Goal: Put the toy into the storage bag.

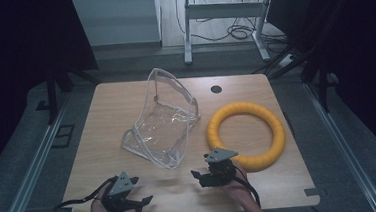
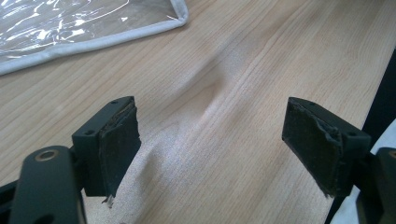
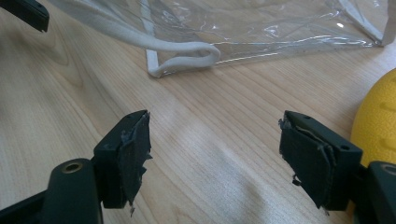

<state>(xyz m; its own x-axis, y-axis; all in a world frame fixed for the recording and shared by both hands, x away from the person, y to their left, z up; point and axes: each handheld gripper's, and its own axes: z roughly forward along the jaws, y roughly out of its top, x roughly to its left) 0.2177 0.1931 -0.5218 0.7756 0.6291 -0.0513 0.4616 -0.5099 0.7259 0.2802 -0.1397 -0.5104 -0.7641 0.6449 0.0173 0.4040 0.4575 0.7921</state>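
A clear plastic bag (image 1: 163, 119) with white trim stands partly upright in the middle of the wooden table (image 1: 111, 106); its corner (image 2: 93, 28) and a white loop of its trim (image 3: 187, 58) lie ahead of the jaws. To its right lies a yellow ring (image 1: 246, 133), whose edge (image 3: 378, 116) shows beside the right jaw. My left gripper (image 1: 141, 192) rests near the front edge, open, with bare wood between its jaws (image 2: 210, 144). My right gripper (image 1: 197, 178) sits just left of the ring's near side, open and holding nothing (image 3: 215, 154).
A round black grommet (image 1: 216, 89) is set in the table's far side. Behind the table stand a white desk frame (image 1: 222, 13) and floor cables (image 1: 241, 32). Dark surroundings flank both sides.
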